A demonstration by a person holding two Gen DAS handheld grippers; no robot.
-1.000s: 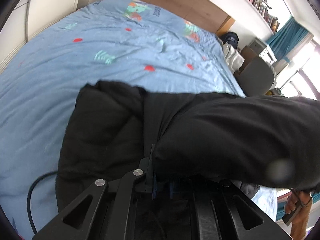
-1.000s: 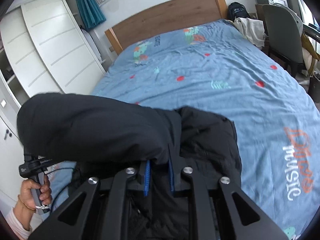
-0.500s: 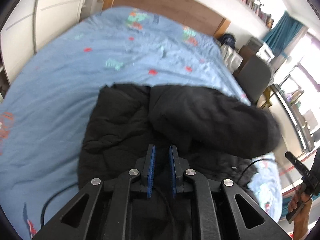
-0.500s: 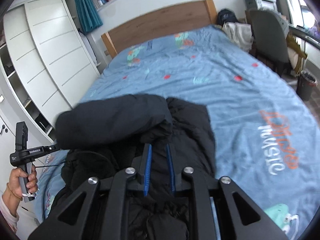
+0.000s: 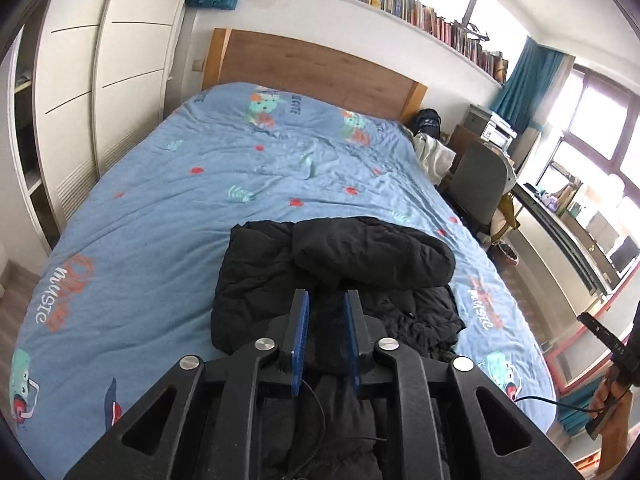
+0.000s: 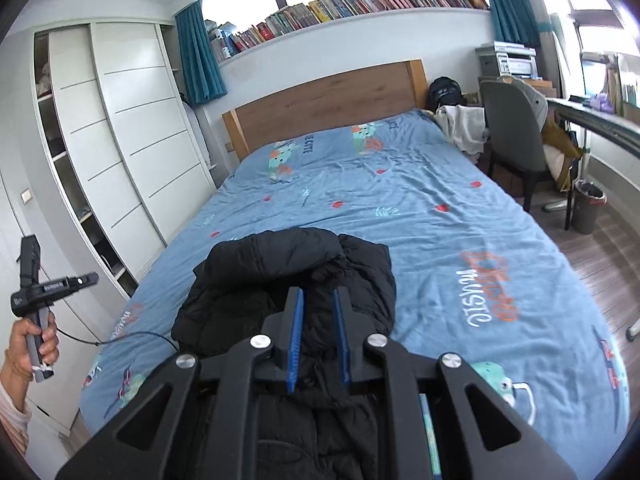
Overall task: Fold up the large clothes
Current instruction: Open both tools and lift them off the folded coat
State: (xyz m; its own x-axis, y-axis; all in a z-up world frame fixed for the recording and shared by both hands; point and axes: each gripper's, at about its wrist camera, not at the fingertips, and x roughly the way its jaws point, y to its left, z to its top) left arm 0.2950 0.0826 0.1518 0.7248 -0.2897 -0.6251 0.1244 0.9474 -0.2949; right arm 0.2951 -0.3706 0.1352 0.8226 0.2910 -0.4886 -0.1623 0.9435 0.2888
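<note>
two fisheye wrist views, each looking forward and downward past its own fingers from the bed's foot toward the headboard; both share the black jacket at lower centre and blue bedspread.

We see a blue bedspread printed with red hearts and cartoon figures, backed by a wooden headboard. White sliding wardrobe doors stand beside the bed. A grey chair sits at a desk, a bin near it. Books line a high shelf between teal curtains.
</note>
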